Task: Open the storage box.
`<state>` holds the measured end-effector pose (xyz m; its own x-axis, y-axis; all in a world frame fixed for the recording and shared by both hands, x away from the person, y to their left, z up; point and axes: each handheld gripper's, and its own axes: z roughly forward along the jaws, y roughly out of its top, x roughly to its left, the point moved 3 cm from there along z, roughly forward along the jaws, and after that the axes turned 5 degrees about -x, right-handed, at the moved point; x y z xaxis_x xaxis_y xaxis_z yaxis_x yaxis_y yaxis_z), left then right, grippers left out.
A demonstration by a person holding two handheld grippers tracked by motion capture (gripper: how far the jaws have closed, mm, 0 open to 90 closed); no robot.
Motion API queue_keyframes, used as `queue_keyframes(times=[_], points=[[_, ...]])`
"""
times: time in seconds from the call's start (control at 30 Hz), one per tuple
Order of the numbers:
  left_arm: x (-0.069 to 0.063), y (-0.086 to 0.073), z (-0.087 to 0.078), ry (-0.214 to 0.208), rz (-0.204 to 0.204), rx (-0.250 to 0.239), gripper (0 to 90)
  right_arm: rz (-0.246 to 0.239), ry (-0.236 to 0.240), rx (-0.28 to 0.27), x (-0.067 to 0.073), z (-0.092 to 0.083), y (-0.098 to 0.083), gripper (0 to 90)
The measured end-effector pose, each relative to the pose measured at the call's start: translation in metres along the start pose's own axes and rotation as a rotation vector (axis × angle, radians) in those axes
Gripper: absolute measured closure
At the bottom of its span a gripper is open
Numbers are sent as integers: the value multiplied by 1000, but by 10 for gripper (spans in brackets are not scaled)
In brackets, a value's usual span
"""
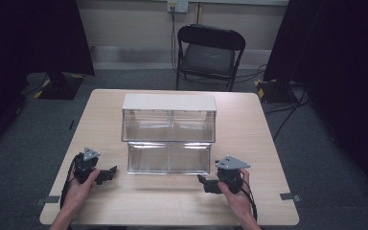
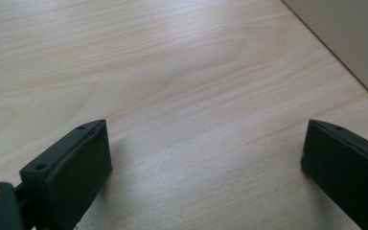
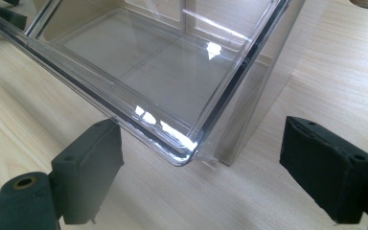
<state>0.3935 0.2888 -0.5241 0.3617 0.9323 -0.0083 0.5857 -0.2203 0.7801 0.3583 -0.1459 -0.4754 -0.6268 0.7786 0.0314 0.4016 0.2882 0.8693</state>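
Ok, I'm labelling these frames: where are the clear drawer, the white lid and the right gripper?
Drawer (image 3: 139, 62): right gripper view, its clear floor.
Lid (image 1: 168, 102): high view, middle of its white top.
Right gripper (image 3: 201, 158): right gripper view, midway between its fingertips.

left gripper: fingers spread | right gripper: fingers spread | both hand-held low

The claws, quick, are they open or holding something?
Left claw: open, holding nothing, over the pale wooden table.
Right claw: open, empty, near the clear plastic drawer box.
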Motion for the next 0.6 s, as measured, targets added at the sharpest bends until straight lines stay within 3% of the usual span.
queue_keyframes(times=[0.47,0.6], points=[[0,0,0,0,1,0,27,-8,-7,2,-1,-2,0,149],[0,0,0,2,0,0,27,9,32,-19,-1,-6,1,148]])
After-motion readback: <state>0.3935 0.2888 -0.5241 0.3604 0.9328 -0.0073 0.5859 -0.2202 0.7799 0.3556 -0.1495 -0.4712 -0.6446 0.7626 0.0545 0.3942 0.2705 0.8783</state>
